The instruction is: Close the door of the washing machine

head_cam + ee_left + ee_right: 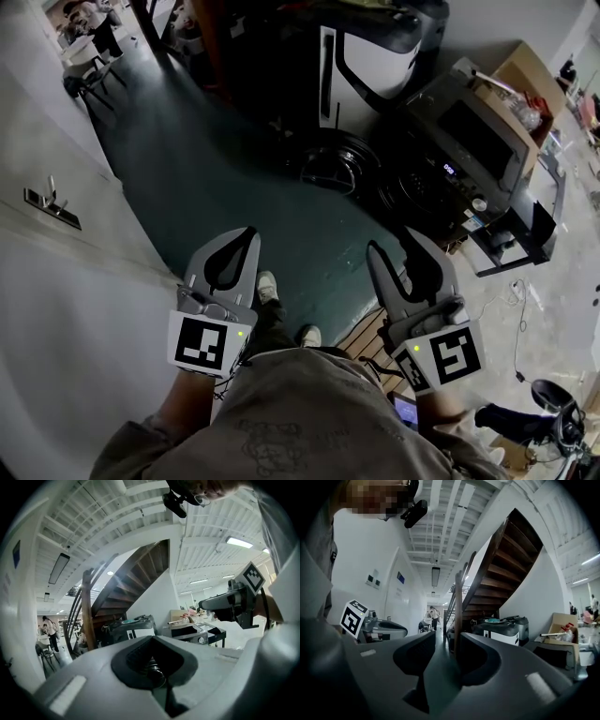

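The dark front-loading washing machine (448, 155) stands at the right of the head view, its lit display facing me. Its round door (330, 161) is swung open to the left, away from the drum opening (410, 194). Both grippers are held low near my body, well short of the machine. My left gripper (246, 234) has its jaws together and nothing in them; its own view shows the tips meeting (152, 638). My right gripper (392, 240) has its jaws apart and empty, with a gap showing in its own view (447, 637). The machine also shows in the left gripper view (190, 632).
A black and white machine (375, 56) stands behind the door, under a wooden staircase (506, 564). A cardboard box (530, 75) and a black stand (516, 234) flank the washer. A white wall with a switch plate (52, 208) runs along the left. My shoes (268, 286) stand on dark green floor.
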`<action>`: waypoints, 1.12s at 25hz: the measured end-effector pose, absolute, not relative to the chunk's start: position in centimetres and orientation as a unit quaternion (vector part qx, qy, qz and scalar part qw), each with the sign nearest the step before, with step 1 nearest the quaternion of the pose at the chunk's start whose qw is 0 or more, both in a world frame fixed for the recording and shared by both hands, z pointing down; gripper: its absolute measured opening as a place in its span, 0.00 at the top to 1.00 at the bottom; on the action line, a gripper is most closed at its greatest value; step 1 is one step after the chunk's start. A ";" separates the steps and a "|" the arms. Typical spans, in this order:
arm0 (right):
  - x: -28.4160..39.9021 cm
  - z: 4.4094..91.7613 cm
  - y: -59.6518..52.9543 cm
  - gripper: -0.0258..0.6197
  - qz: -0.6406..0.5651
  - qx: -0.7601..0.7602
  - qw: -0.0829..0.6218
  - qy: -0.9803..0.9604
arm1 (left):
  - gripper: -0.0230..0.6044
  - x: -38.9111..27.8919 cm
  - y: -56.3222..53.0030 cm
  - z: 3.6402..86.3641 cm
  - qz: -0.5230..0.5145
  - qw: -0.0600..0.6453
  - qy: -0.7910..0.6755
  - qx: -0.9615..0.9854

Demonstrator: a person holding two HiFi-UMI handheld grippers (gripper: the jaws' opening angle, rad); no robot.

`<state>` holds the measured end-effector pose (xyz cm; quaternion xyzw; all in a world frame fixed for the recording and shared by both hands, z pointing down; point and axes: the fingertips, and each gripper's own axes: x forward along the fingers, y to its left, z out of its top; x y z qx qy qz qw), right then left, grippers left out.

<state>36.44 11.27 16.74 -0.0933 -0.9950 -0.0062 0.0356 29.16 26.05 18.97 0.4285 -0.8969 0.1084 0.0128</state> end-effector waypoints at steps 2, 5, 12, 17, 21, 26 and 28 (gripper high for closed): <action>35.3 16.9 11.6 0.66 -0.010 -0.095 0.037 -0.995 | 0.96 28.1 26.3 19.2 0.105 0.015 -0.898 0.428; 33.2 17.4 11.8 0.66 -0.015 -0.096 0.047 -0.994 | 0.96 26.0 26.5 19.6 0.101 0.018 -0.898 0.427; 26.6 19.2 11.9 0.66 -0.009 -0.090 0.075 -0.993 | 0.96 19.4 26.9 20.9 0.095 0.028 -0.897 0.431; 20.6 20.8 12.6 0.66 -0.007 -0.085 0.102 -0.991 | 0.96 13.1 27.7 22.3 0.096 0.043 -0.894 0.435; 15.7 21.8 13.2 0.66 0.006 -0.071 0.120 -0.990 | 0.96 7.7 28.3 23.3 0.102 0.054 -0.887 0.447; 9.9 23.9 13.5 0.67 0.045 -0.038 0.152 -0.987 | 0.96 1.6 28.8 24.4 0.105 0.065 -0.873 0.472; 8.0 24.9 13.4 0.68 0.066 -0.024 0.162 -0.984 | 0.96 -0.4 28.8 25.1 0.108 0.070 -0.866 0.483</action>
